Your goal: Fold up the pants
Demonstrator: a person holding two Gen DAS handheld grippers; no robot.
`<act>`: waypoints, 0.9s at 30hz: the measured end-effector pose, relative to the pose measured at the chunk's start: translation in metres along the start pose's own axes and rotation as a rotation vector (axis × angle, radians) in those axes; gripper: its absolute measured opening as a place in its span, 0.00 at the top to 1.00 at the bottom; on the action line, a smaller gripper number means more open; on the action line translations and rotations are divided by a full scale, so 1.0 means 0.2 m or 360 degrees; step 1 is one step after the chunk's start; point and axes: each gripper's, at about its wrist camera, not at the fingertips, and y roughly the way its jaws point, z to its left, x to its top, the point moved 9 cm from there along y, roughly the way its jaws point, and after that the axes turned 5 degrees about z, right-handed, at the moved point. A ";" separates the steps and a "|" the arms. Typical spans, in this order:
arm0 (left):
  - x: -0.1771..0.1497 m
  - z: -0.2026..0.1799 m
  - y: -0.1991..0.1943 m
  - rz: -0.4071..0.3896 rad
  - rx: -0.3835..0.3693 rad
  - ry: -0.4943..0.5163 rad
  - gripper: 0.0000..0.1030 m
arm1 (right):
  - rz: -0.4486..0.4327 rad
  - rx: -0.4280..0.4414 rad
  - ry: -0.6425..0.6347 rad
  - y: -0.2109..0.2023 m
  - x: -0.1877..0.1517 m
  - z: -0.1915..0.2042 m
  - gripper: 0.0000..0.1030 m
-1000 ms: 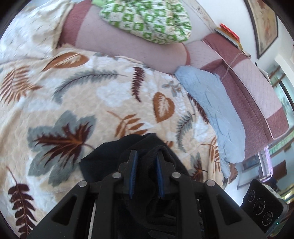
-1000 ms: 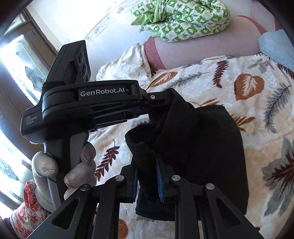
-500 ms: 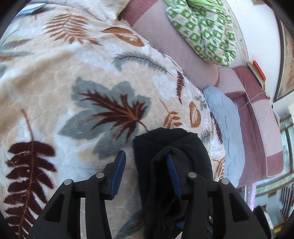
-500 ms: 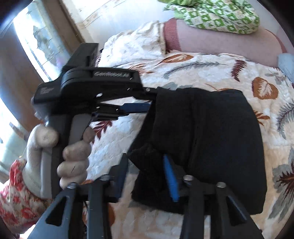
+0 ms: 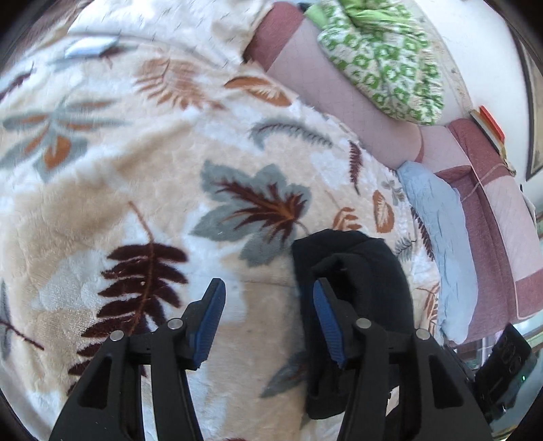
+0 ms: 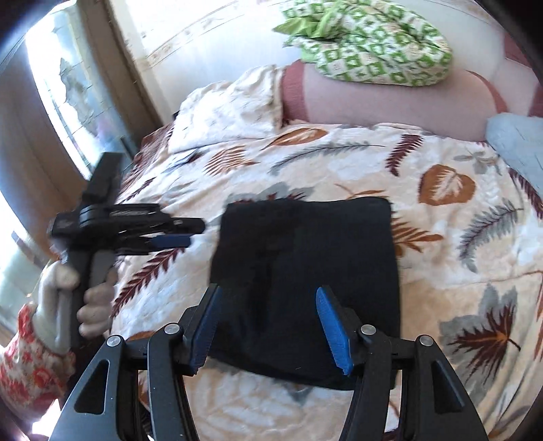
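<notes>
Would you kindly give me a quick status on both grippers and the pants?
Left gripper, right gripper open, jaws just opened. Pants folded flat on blanket. Nothing obstructing.

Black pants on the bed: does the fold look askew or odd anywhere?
Mostly tidy: the black pants lie as a flat rectangle on the leaf-print blanket. Only the left edge bunches up slightly in the left wrist view. Both tongs have just been opening, gripping nothing.

Leaf-print bed (image 6: 339,159), bright window (image 6: 64,88), white wall (image 6: 217,30)
</notes>
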 end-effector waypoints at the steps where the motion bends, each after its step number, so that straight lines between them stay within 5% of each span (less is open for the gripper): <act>1: 0.00 -0.05 -0.01 -0.0022 0.0019 0.0035 0.49 | -0.0011 -0.0026 0.0022 0.00 0.01 -0.03 0.39; 8: -0.01 -0.34 0.08 -0.0054 0.0201 0.0270 0.42 | -0.0058 -0.0204 0.0156 -0.04 0.01 -0.21 0.37; 13: -0.10 -0.29 0.28 0.0023 0.0408 0.0289 0.42 | 0.0001 -0.0238 0.0187 0.00 -0.05 -0.31 0.37; 18: -0.13 -0.22 0.33 0.0016 0.0413 0.0218 0.28 | 0.0032 -0.0188 0.0258 0.06 -0.11 -0.36 0.31; 27: -0.15 -0.26 0.20 -0.0010 0.0403 0.0181 0.28 | 0.0045 -0.0074 0.0359 0.08 -0.12 -0.40 0.25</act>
